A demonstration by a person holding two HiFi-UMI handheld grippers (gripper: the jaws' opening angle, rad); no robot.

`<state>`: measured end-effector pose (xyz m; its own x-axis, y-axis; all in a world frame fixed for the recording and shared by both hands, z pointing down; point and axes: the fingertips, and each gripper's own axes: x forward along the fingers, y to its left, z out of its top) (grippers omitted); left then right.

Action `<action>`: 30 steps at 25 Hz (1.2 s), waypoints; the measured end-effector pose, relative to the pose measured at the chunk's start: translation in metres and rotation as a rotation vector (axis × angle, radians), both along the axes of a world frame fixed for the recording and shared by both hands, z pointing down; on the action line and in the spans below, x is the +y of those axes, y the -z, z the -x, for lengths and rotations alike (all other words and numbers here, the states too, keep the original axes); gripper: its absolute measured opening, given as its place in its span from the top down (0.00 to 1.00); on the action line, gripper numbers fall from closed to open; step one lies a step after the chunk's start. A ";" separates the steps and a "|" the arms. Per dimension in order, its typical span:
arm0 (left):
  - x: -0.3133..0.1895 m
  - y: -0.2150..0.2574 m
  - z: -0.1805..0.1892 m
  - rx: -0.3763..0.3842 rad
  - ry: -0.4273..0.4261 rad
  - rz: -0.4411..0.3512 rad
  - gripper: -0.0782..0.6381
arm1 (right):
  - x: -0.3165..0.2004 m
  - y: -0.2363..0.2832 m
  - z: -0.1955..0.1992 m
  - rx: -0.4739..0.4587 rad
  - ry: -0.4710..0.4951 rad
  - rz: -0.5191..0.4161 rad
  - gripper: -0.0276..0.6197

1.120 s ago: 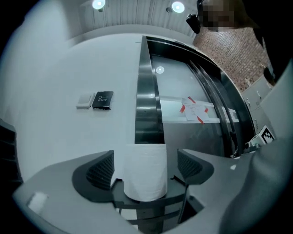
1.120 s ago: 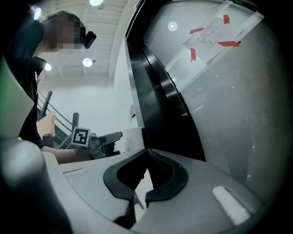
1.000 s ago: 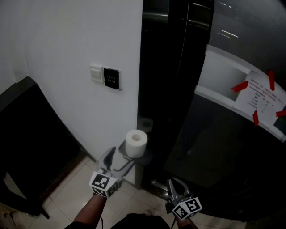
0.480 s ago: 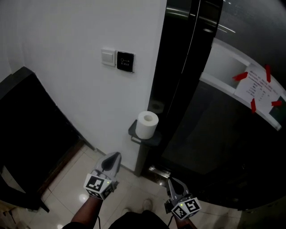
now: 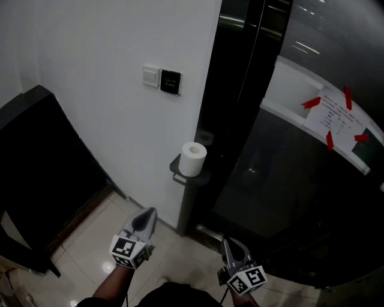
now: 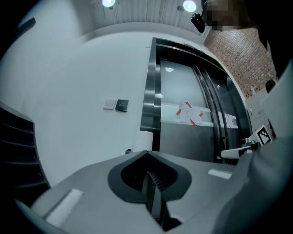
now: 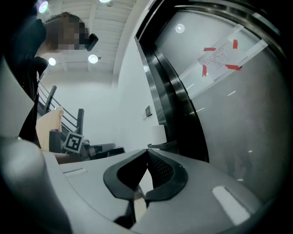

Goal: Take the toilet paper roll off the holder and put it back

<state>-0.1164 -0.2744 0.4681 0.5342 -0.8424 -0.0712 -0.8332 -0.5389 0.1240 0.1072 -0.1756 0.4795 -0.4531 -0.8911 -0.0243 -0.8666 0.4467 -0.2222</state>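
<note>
Toilet paper roll (image 5: 193, 159) stands on holder (image 5: 189, 178) beside the wall (image 5: 90, 72).

My left gripper (image 5: 147, 217) hangs low at the near left, jaws pressed together on nothing. My right gripper (image 5: 228, 244), near right, is likewise closed and empty. Both point away from me.

**White wall, glossy black doorway**

You face a white wall (image 5: 90, 72) with a pale switch plate (image 5: 150, 75) just beside a small black panel (image 5: 170, 82). To your right, a dark glossy door (image 5: 282, 180) bears a paper notice (image 5: 336, 117) fixed with red tape (image 5: 311, 103). Pale floor tiles (image 5: 90, 252) lie below, and ceiling spotlights (image 6: 188, 5) shine overhead.
</note>
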 end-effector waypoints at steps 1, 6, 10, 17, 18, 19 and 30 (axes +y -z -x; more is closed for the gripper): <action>0.009 0.003 -0.003 -0.004 0.011 -0.008 0.89 | 0.008 0.001 -0.007 -0.004 0.001 -0.006 0.94; 0.058 0.013 -0.032 -0.006 0.049 -0.038 0.89 | 0.054 0.002 -0.047 -0.019 -0.007 -0.006 0.94; 0.109 0.016 -0.054 0.005 0.068 -0.028 0.89 | 0.090 -0.002 -0.071 -0.037 0.011 -0.009 0.94; 0.201 0.012 -0.055 -0.011 0.168 -0.013 0.89 | 0.156 -0.008 -0.090 -0.054 0.084 0.012 0.94; 0.212 0.011 -0.055 -0.016 0.183 -0.011 0.89 | 0.164 -0.010 -0.091 -0.057 0.094 0.016 0.94; 0.223 0.013 -0.055 -0.018 0.196 -0.004 0.89 | 0.172 -0.011 -0.092 -0.059 0.104 0.020 0.94; 0.287 0.015 -0.040 -0.031 0.241 -0.006 0.89 | 0.200 -0.002 -0.081 -0.059 0.137 -0.011 0.94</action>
